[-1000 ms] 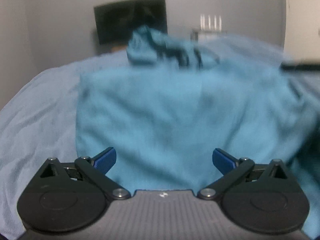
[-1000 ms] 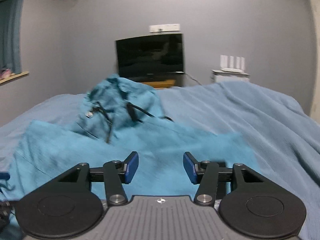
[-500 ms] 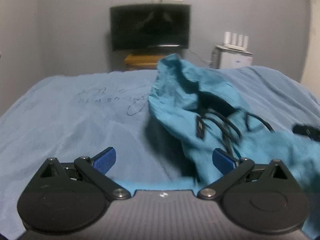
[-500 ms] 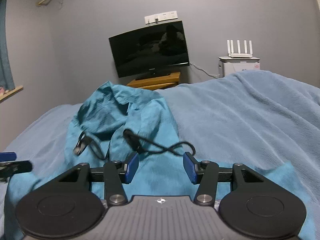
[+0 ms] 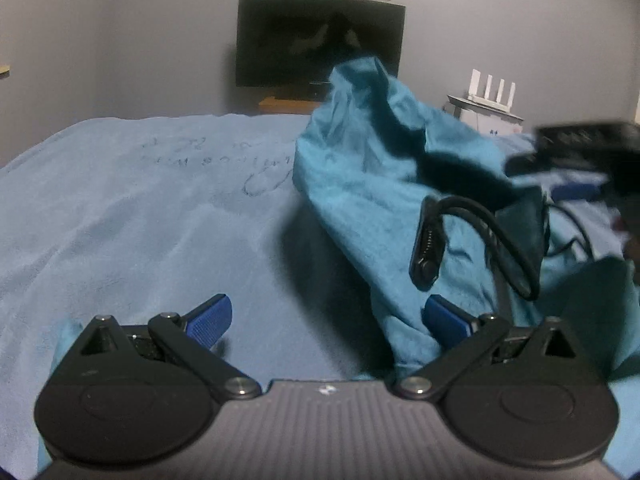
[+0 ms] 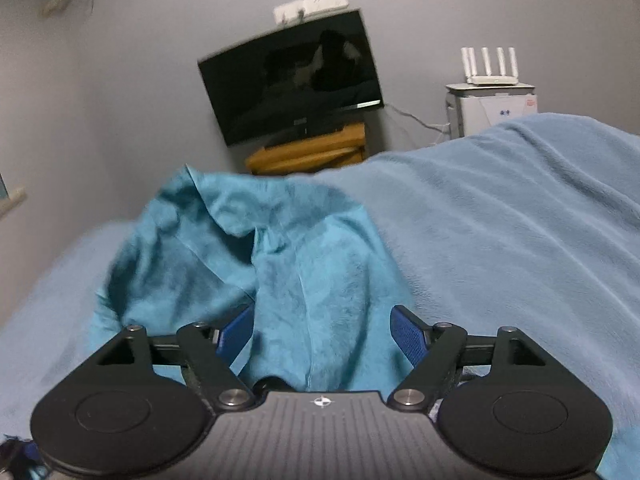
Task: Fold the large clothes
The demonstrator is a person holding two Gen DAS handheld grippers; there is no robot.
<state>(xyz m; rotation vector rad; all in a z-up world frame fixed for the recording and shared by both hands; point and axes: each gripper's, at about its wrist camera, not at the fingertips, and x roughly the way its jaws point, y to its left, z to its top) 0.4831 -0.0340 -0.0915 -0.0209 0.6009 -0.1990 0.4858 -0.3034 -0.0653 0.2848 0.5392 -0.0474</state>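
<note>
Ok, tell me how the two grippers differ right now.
The left gripper has its jaws spread wide, mostly over bare blanket; the right gripper is opened less. Teal garment fills the right gripper's gap, while at the left it only meets the right-hand finger. Both are open, with blue pads.

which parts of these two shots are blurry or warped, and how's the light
Left wrist view: dim, bluish light; the right tongs at the right edge are smeared by motion, while the teal hoodie and its black drawstring read fairly sharp. Right wrist view: fisheye tilts the TV and bows the blanket; the hoodie's left edge is soft.
</note>
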